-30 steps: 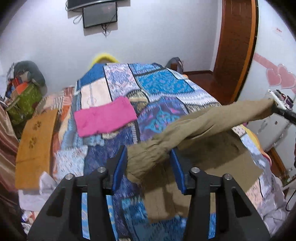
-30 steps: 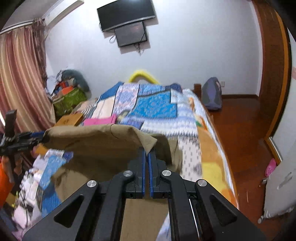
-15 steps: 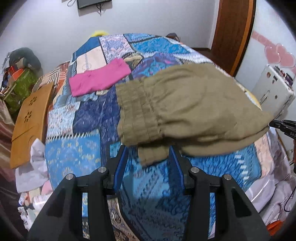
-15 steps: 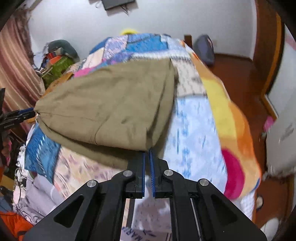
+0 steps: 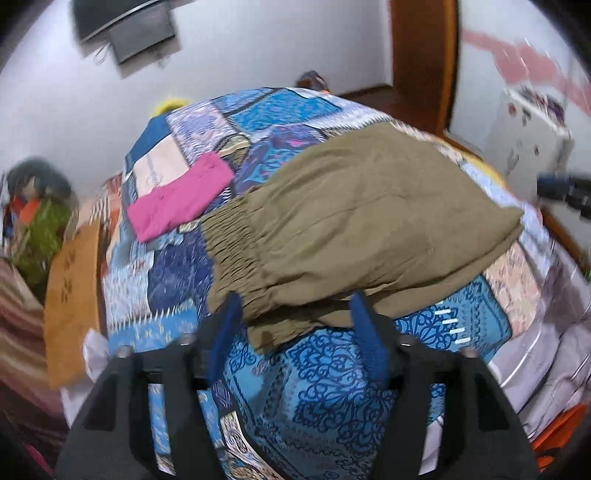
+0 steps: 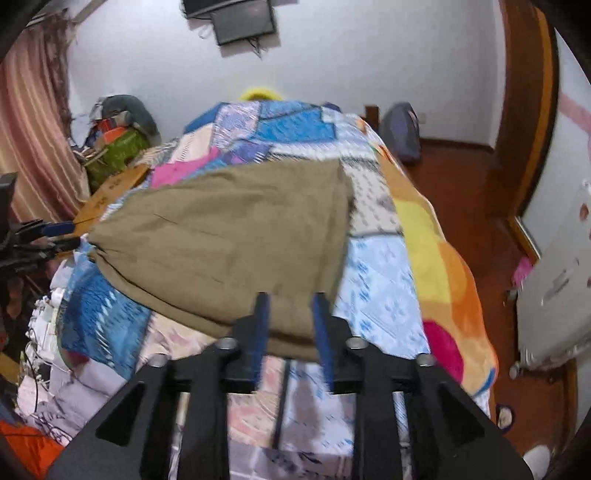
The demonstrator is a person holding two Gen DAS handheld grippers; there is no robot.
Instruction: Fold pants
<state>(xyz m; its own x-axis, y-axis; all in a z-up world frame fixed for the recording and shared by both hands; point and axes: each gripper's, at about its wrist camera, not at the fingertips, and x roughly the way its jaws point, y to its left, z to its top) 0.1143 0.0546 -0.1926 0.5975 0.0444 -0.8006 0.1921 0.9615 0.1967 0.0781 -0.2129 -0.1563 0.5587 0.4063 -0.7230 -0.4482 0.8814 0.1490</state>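
Both my claws opening, letting go: left claw (image 5: 295, 325) frees waistband corner, right claw (image 6: 290, 321) frees pants (image 5: 354, 218) hem at frame bottom. Back straight off; don't drag fold on bed (image 5: 332, 387).

left gripper (image 5: 295, 314): tilted down, jaws opening, pads apart
right gripper (image 6: 291, 310): tilted down, jaws opening, narrower gap

one pair of olive pants (image 5: 354, 221), one pink folded cloth (image 5: 177, 206), one patchwork bed (image 5: 325, 387), two black tongs (image 5: 295, 317) (image 6: 290, 306), one wall screen (image 6: 243, 18).
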